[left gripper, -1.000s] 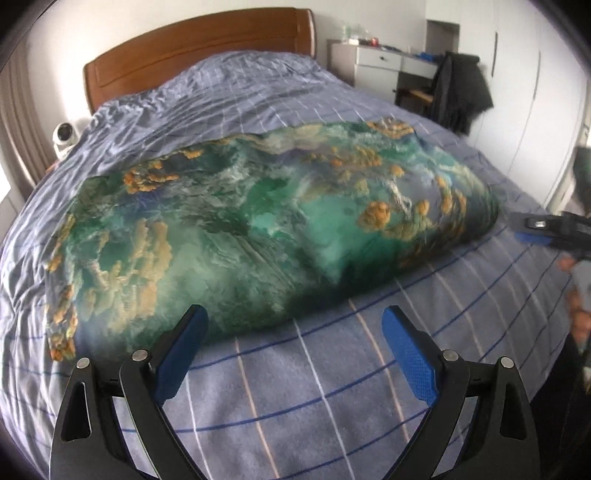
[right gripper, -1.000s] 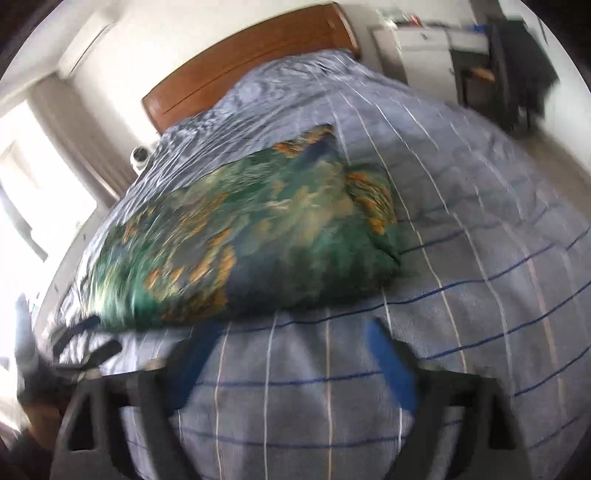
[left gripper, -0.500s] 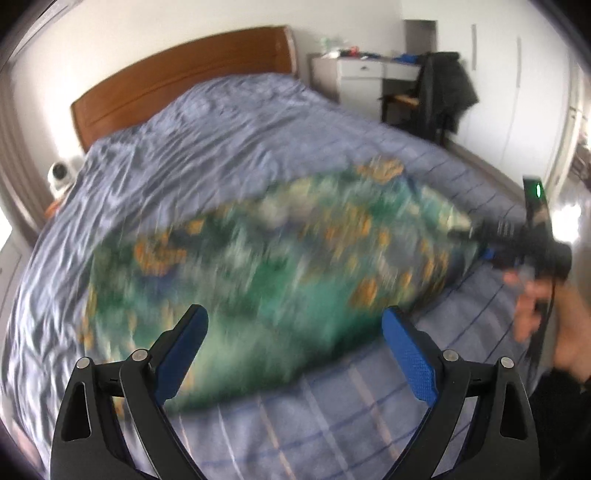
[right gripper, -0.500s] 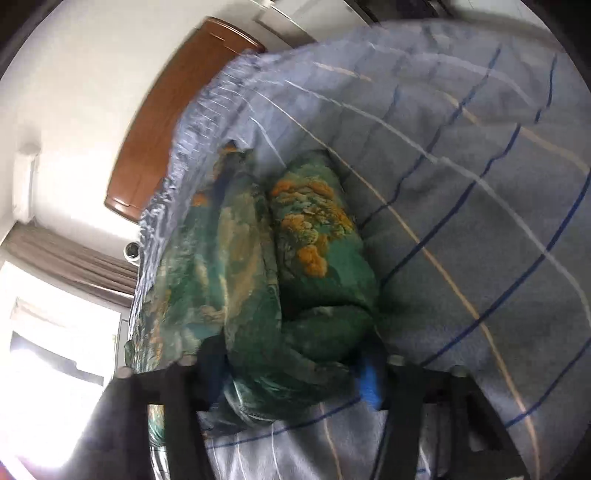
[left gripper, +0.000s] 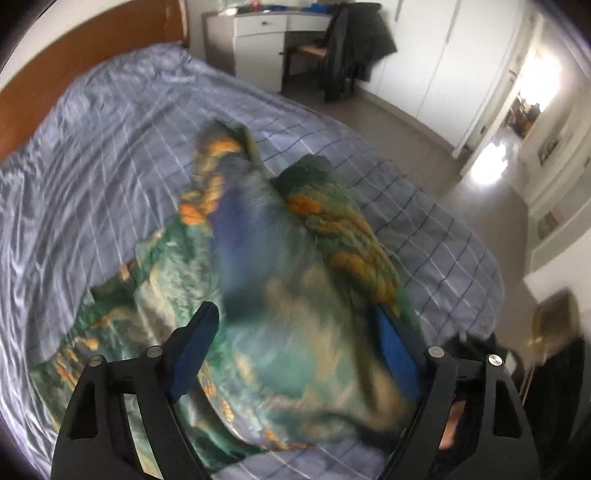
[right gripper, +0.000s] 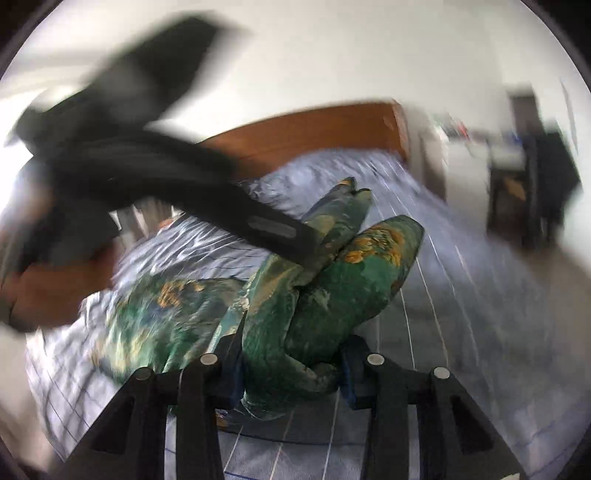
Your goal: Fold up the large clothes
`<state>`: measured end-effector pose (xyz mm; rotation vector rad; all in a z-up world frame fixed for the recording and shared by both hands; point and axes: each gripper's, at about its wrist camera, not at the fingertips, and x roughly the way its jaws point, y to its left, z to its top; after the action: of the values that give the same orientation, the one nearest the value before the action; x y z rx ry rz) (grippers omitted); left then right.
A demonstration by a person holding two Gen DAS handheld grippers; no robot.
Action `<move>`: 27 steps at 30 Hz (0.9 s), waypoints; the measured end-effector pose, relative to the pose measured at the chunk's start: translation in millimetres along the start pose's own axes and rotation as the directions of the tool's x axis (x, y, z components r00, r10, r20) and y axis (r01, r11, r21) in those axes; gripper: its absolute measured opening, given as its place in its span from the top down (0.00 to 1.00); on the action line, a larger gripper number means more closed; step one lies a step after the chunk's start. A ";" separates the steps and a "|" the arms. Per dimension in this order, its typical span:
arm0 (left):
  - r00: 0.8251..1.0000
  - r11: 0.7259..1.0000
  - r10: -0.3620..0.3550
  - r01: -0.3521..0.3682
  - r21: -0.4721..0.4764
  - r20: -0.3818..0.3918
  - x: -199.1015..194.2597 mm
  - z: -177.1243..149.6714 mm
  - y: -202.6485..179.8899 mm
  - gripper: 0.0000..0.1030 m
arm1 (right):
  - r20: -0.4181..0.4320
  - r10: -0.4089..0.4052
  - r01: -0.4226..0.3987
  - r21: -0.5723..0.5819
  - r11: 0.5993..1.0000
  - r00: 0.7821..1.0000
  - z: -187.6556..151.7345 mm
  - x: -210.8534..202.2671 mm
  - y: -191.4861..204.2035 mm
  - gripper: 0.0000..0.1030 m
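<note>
A large green garment with orange patterns (left gripper: 303,258) lies on the blue checked bed sheet (left gripper: 110,147), its right end pulled up into a bunched ridge. My left gripper (left gripper: 295,314) hovers over that ridge. Its jaws are closing, and blurred cloth fills the gap between the blue pads (left gripper: 192,347). My right gripper (right gripper: 295,343) is closing on a thick bunch of the garment (right gripper: 332,288) and lifts it off the sheet. In the right wrist view the left gripper (right gripper: 277,229) reaches in from the upper left, its tip on the raised cloth, held by a person's hand (right gripper: 48,288).
A wooden headboard (right gripper: 314,129) stands at the far end of the bed. Beyond the bed's right side are a white desk with drawers (left gripper: 258,33), a chair draped with a dark jacket (left gripper: 354,48), white wardrobe doors (left gripper: 443,55) and a bright doorway (left gripper: 517,118).
My right gripper went from open to closed on the garment's right end and raised it. My left gripper swung up and over towards that end. The flat garment now stands bunched.
</note>
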<state>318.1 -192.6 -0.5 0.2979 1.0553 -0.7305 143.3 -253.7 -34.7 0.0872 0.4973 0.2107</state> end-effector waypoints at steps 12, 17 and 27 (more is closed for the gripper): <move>0.968 0.969 0.247 -0.245 0.029 -0.052 -16.1 -32.8 19.0 0.44 | 0.043 0.066 -0.036 -0.495 0.868 0.997 -2.6 -8.8 123.2 0.62; 0.980 0.977 0.195 -0.197 -0.087 -0.024 -28.5 -43.5 47.0 0.67 | -0.016 0.096 -0.091 -0.491 0.866 0.995 -2.4 -8.5 125.7 0.40; 0.989 0.920 0.139 -0.109 -0.376 0.054 -63.6 -135.0 211.6 0.67 | -0.183 0.192 -0.237 -0.266 0.934 0.964 12.7 -11.0 71.0 0.26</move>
<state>350.0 62.1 -34.3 0.0067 1.0648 -0.4120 127.3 -187.4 -9.0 -0.1601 0.6067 0.5060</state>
